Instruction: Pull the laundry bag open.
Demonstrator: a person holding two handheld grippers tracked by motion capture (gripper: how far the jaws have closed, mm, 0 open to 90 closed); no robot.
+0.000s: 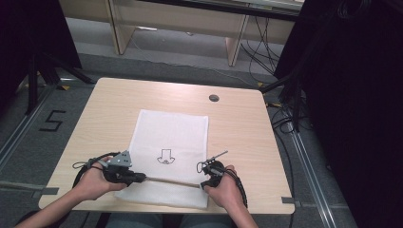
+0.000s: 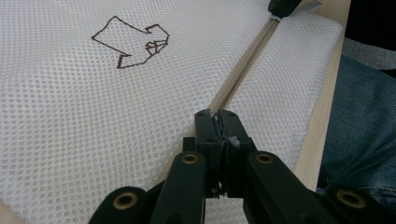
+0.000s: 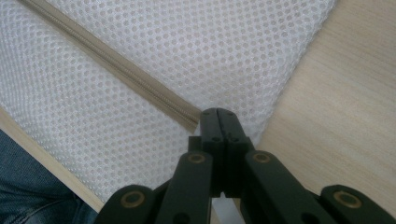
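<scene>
**Both grippers clamped on the zipper line of a mesh bag**

High view first: a white mesh bag (image 1: 167,156) lies flat on the counter (image 1: 237,128), and its tan zipper (image 1: 171,181) runs straight between the two sets of jaws. The left gripper (image 1: 140,178) points along the zipper toward the right gripper (image 1: 205,183), both hands low at the near edge, wrists level, so I judge one end is being anchored while the other works the slider.

Left gripper view: the jaws (image 2: 219,122) are pressed together on something small and pale at the zipper (image 2: 243,65), probably the pull, though I cannot tell. The zipper runs straight ahead of the jaws; a drawn arrow mark (image 2: 133,43) sits ahead and to their left.

Right gripper view: the jaws (image 3: 218,122) are closed right at the zipper's end (image 3: 189,119), pinching the bag's fabric there. Bare counter (image 3: 345,107) lies to their right.
</scene>
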